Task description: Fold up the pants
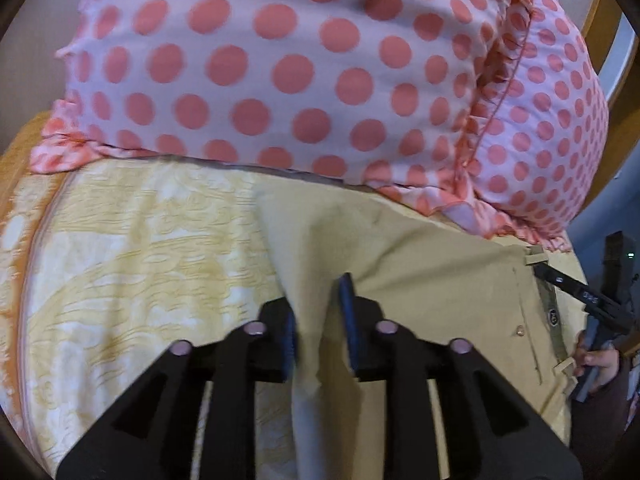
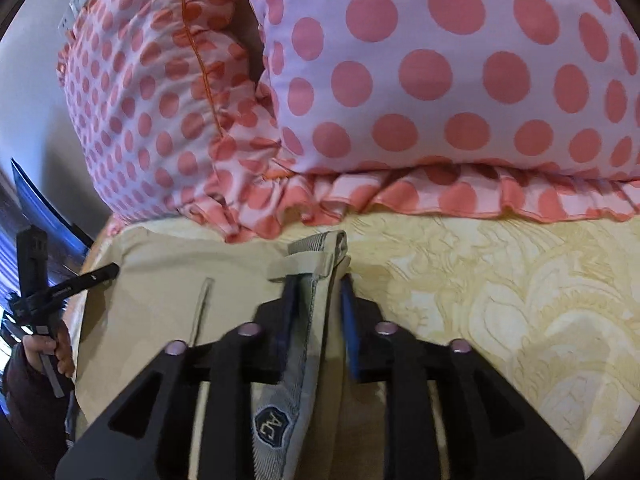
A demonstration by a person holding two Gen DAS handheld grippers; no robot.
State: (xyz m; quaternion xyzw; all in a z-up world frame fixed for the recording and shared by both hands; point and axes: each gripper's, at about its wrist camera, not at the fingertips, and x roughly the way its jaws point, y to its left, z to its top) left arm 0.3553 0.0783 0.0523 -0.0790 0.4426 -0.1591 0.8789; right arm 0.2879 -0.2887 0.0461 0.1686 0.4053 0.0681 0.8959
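Beige pants [image 1: 420, 280] lie on a yellow patterned bedspread [image 1: 140, 248], waistband toward the right in the left wrist view. My left gripper [image 1: 320, 320] has its jaws partly apart around a raised fold of the pants' left edge. My right gripper [image 2: 318, 312] has its jaws partly apart around the waistband [image 2: 308, 320], whose grey lining and a badge label show. The pants [image 2: 160, 312] spread to the left in the right wrist view. Each gripper shows at the edge of the other's view, the right one [image 1: 576, 288] and the left one [image 2: 80, 280].
Two pink pillows with coral dots [image 1: 280, 60] [image 2: 440, 72] lie just beyond the pants and overlap their far edge. The bedspread [image 2: 500, 300] extends to the right. A wooden headboard [image 1: 600, 8] and a dark object [image 2: 40, 208] stand at the sides.
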